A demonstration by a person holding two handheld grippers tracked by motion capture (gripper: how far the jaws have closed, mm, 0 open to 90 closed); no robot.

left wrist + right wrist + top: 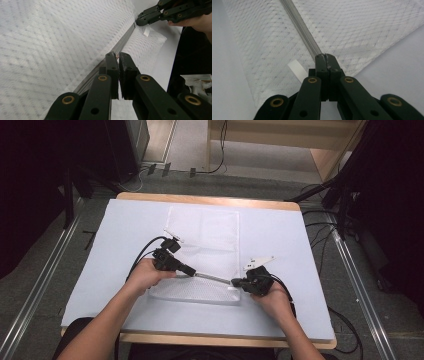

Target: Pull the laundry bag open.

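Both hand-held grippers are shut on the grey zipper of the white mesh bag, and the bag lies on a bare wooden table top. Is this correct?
Not quite. The white mesh bag lies on a white sheet covering the table; wood shows only at the table's edge, as the high view shows. The rest holds: the left hand-held gripper and the right hand-held gripper are shut on the grey zipper.

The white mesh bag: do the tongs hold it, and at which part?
Both hold the mesh bag along its grey zipper: the right tongs pinch the zipper's end, the left tongs grip further along it.
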